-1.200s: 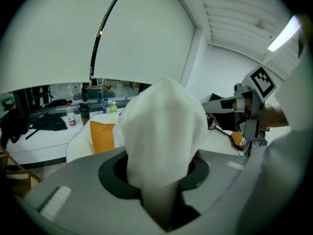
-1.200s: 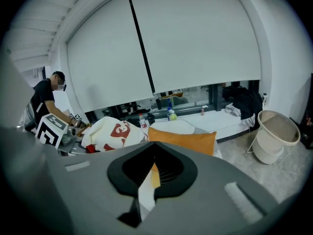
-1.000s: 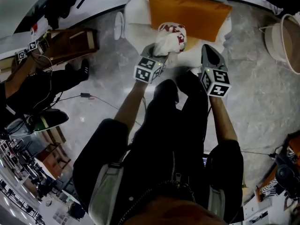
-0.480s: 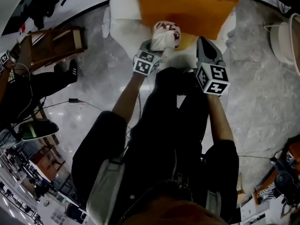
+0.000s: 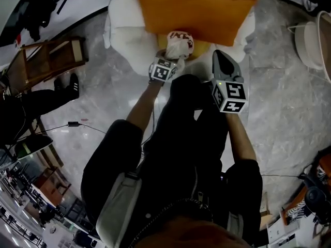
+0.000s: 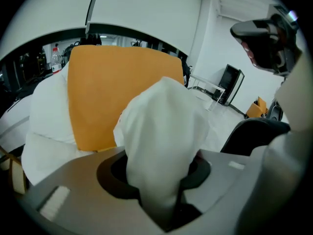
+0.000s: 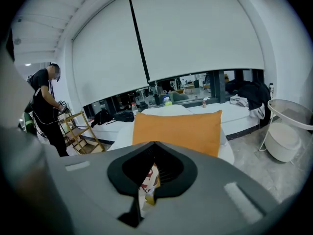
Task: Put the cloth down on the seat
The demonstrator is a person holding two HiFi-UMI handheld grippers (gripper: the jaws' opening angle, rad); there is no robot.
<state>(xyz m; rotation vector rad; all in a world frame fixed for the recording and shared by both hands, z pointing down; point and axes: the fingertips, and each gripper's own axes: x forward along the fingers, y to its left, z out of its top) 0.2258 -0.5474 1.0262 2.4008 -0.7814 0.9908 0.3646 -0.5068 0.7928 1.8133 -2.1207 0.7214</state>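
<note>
A white cloth (image 5: 178, 43) with red print sits bunched between the jaws of my left gripper (image 5: 168, 56), just above the front edge of the white seat (image 5: 129, 35). An orange cushion (image 5: 191, 9) leans on the seat behind it. In the left gripper view the cloth (image 6: 161, 131) fills the gap of my left gripper (image 6: 161, 180); the jaws are opening while the pads still touch it. To the right, my right gripper (image 5: 220, 58) has its jaws together and holds nothing. The right gripper (image 7: 154, 148) view shows the cushion (image 7: 176, 131) ahead.
A wooden shelf (image 5: 46, 61) stands on the marble floor at the left, with a cable (image 5: 77, 124) lying nearby. A white round basket table (image 5: 315, 40) is at the right. A person in black (image 7: 46, 106) stands by the shelf.
Both grippers have moved forward toward the seat, and the cloth now hangs closer over its front edge. The left jaws still hold the cloth.
</note>
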